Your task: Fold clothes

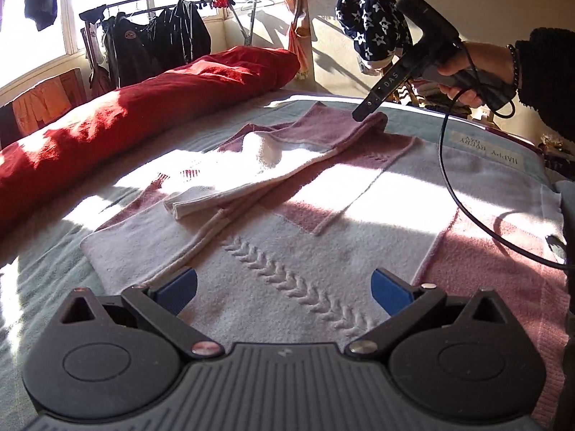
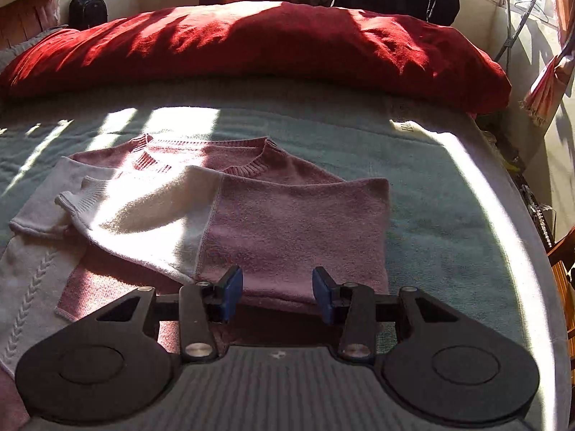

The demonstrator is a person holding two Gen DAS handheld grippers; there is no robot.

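So far the sweater lies on the bed with both sleeves folded in. The body fold is left, I'd say. Both grippers, left and right, gape empty.

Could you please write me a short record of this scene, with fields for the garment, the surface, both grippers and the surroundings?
garment: pink and white knit sweater, lying flat, both sleeves folded across the body
surface: bed with a pale green blanket
left hand-held gripper: open, above the white cable-knit part, holding nothing
right hand-held gripper: open over the pink sleeve fold, nothing between the pads
behind garment: rolled red blanket along the far side
background: clothes rack by the window
fold stage: body not yet folded
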